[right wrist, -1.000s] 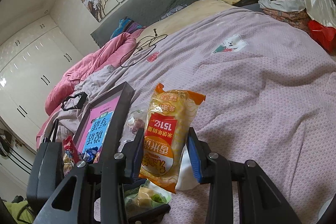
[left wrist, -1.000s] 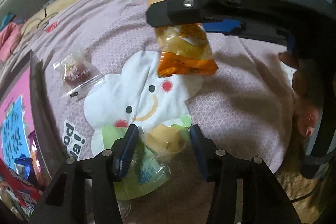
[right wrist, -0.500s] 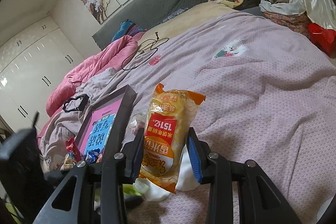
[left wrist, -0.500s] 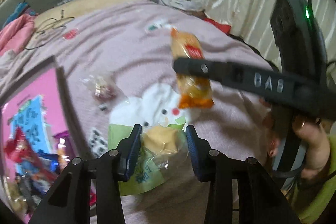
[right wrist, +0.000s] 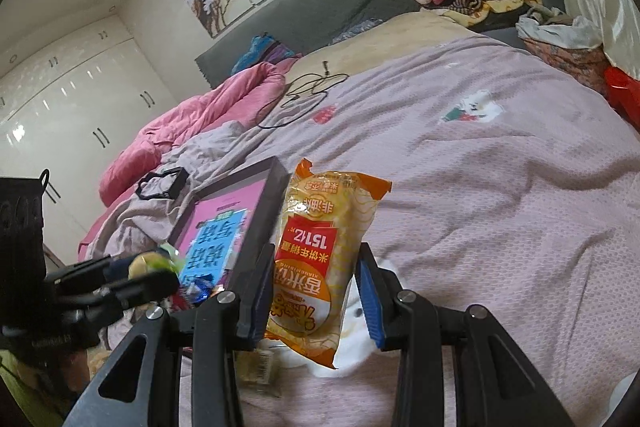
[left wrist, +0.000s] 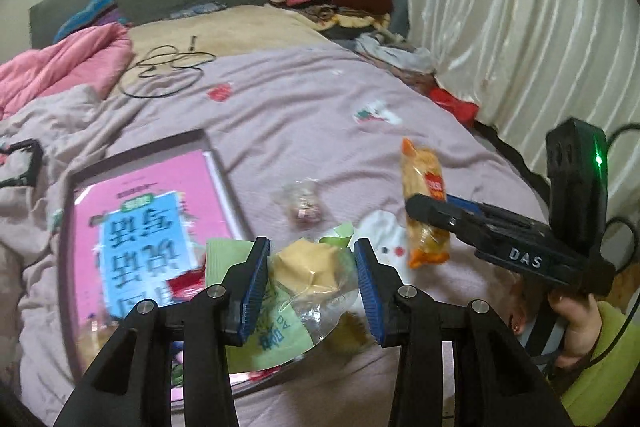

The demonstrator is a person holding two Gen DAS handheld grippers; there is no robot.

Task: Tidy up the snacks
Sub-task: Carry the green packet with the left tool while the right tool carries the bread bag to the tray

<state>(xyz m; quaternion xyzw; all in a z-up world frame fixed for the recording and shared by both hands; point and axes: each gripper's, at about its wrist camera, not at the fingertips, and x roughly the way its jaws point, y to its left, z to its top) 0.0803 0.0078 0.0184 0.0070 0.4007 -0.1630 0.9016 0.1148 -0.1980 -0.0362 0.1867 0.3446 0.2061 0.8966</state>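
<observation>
Green-wrapped cake (left wrist: pixel 308 271) pinched in left tool (left wrist: pixel 308 279); orange packet (right wrist: pixel 324 263) pinched right, print apparently readable there only.

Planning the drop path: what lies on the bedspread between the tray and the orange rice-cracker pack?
In the left wrist view, one small clear-wrapped snack lies between tray and orange pack.

Black left gripper (left wrist: pixel 311 279) with blue ribbed pads and silver screws; right gripper (left wrist: pixel 428 205) marked "DAS"; lime-green sleeve (left wrist: pixel 600 367) at four o'clock.
</observation>
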